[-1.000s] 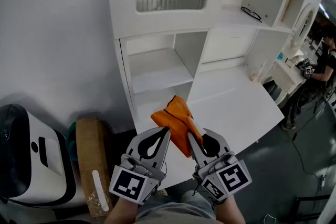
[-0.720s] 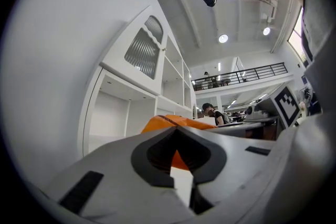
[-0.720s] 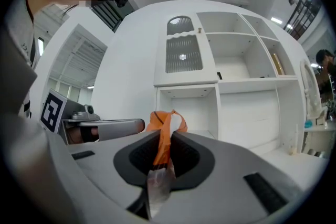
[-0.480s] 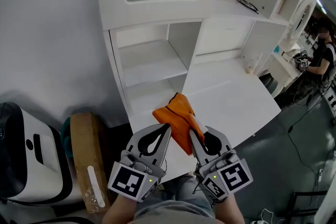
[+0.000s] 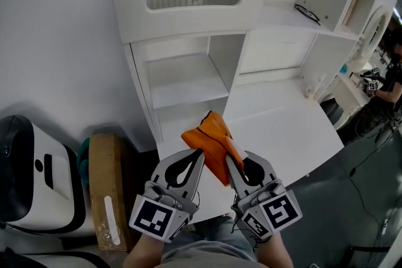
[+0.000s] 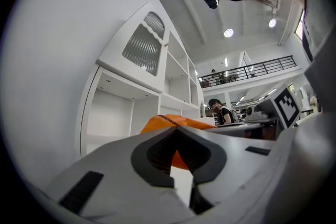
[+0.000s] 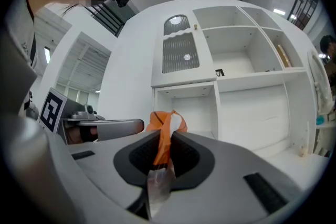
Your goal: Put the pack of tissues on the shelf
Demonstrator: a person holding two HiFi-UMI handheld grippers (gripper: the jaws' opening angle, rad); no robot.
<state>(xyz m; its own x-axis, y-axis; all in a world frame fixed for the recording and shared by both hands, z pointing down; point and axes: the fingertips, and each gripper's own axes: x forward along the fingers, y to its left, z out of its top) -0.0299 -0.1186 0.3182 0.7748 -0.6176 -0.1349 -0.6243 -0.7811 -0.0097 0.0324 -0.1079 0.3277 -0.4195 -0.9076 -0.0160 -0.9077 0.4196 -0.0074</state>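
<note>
Pack of tissues (image 5: 210, 140): light, soft, slick film, prob. swings. Right tongs (image 5: 231, 163) clamped on its thin end flap. Left tongs (image 5: 200, 155) together, empty, at pack's 8 o'clock. Pack is held over tabletop (image 5: 282, 128), shelf (image 5: 188, 88) at 12. Firmer hold: across the body.

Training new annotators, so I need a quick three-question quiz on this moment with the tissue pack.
1. Fill in: the pack is ___ in colour.
2. The right gripper has its jaws: A open and empty; B shut on the pack; C out of view.
3. True or false: the pack is not yet on the shelf.
Key: 1 orange; 2 B; 3 true.
</note>
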